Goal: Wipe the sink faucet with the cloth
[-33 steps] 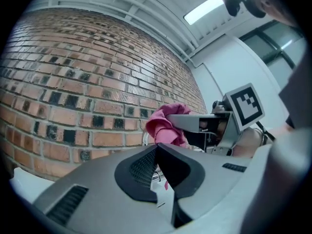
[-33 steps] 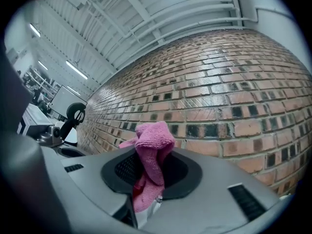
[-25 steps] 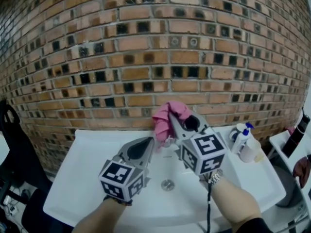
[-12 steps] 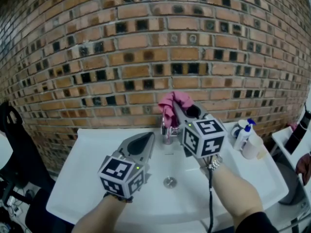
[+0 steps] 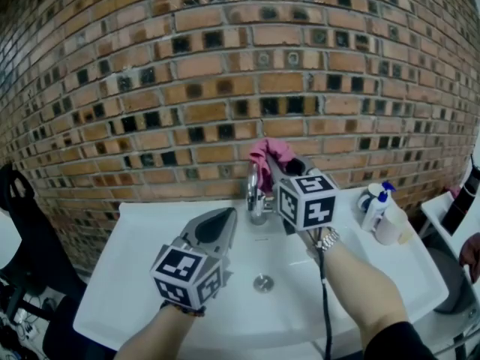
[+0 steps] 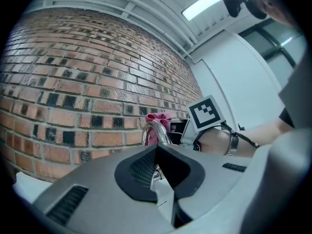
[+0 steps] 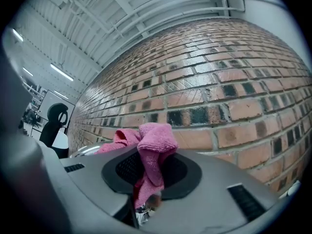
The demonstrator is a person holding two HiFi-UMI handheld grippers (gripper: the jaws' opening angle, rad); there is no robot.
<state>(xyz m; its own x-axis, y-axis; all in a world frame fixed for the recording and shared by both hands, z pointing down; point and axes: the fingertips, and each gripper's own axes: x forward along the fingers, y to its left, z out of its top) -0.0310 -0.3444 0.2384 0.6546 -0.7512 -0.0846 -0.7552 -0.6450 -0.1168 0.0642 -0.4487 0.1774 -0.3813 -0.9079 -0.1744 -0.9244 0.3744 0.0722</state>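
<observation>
Pink cloth [image 5: 271, 150] pinched between right gripper [image 5: 273, 165] fingers, just tightening, beside faucet [image 5: 255, 195], left gripper [image 5: 228, 216] fingers clenched

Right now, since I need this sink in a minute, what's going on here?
A person is working at the white sink with a gripper in each hand. The right gripper holds a pink cloth between its jaws, which have just been closing on it. It has the cloth up by the top of the chrome faucet; whether cloth touches metal is not clear. The left gripper is shut and empty, held level over the sink in front of the faucet.
</observation>
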